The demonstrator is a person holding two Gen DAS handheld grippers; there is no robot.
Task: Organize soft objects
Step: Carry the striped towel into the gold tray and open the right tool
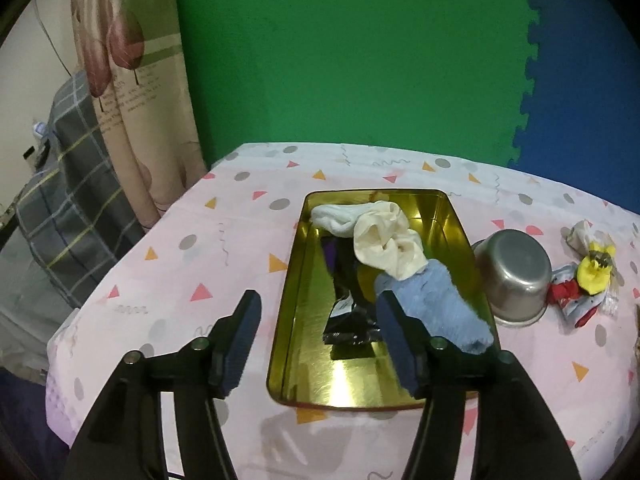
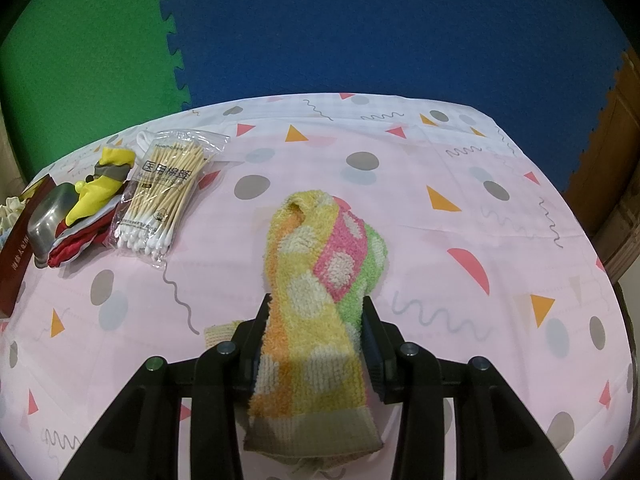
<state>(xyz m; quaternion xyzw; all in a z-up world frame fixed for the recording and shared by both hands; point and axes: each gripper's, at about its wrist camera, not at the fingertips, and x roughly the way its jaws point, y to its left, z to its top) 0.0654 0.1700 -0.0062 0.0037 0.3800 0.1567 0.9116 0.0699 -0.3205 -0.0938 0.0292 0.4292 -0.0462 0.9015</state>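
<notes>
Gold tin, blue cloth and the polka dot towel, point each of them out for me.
gold tin point(image 1: 344, 384), left wrist view, bare floor near its front edge.
blue cloth point(image 1: 440, 300), left wrist view, middle of the fabric.
polka dot towel point(image 2: 316, 280), right wrist view, yellow part between the gripper's pads.

Glossy gold metal tray point(image 1: 288, 312), brushed steel pot point(image 1: 512, 276), fluffy terry towel point(image 2: 316, 280), matt cotton tablecloth point(image 2: 460, 240)

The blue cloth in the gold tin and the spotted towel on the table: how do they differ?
The blue cloth is plain; the spotted towel is yellow, orange, pink and green. The blue cloth lies free in the gold tin; the spotted towel lies on the tablecloth, clamped by the right gripper. Both are fluffy fabric.
</notes>
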